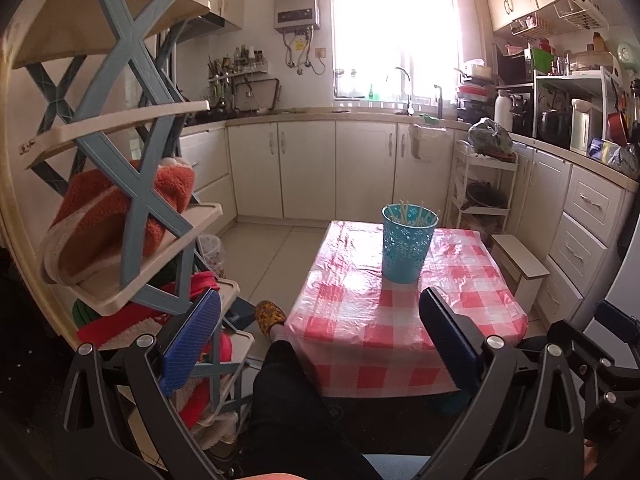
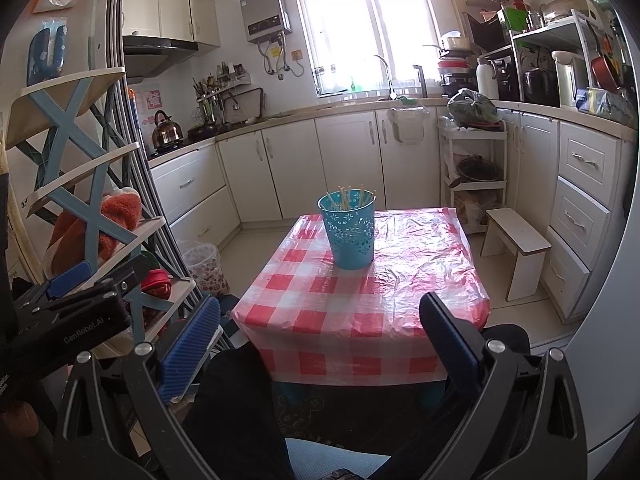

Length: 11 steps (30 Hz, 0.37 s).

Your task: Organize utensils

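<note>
With chopsticks (image 2: 352, 197) upright inside cup (image 2: 351, 232), both grippers, left (image 1: 320, 344) and right (image 2: 320, 340), hung spread, empty, well short of cup; job likely finished.

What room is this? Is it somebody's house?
Most likely a home kitchen: there's a sink tap under the window, a kettle on the stove, and white cupboards along the walls. A blue cup of chopsticks stands on the checked table.

A home kitchen — cream cabinets (image 2: 352, 160), sink tap (image 2: 386, 76) under the window, kettle (image 2: 166, 132) (on the hob), checked table (image 2: 360, 300) ahead of the jaws.
</note>
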Available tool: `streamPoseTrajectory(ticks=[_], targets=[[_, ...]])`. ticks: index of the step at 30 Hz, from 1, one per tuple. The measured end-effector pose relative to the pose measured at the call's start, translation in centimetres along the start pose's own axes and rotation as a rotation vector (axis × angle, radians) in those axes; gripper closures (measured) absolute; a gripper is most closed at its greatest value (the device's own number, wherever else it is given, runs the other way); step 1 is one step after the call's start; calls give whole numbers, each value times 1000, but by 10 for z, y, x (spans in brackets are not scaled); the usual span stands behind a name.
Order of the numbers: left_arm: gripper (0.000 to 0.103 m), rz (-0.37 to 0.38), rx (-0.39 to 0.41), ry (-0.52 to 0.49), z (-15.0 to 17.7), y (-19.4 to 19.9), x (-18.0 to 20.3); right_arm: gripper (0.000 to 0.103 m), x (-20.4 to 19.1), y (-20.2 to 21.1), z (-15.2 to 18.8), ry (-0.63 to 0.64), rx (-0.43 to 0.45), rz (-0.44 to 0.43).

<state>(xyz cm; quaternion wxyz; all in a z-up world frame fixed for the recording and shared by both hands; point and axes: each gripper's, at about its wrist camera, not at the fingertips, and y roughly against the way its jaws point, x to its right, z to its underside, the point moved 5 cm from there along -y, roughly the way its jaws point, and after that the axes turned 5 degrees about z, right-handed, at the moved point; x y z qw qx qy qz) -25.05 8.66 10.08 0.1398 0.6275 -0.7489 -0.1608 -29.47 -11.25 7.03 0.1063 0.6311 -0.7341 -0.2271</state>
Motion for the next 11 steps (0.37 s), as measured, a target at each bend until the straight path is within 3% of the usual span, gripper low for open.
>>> streamPoseTrajectory(ticks=[11], targets=[[8, 11, -36, 1, 0, -6, 2, 7, 0, 2, -1, 4, 10, -4]])
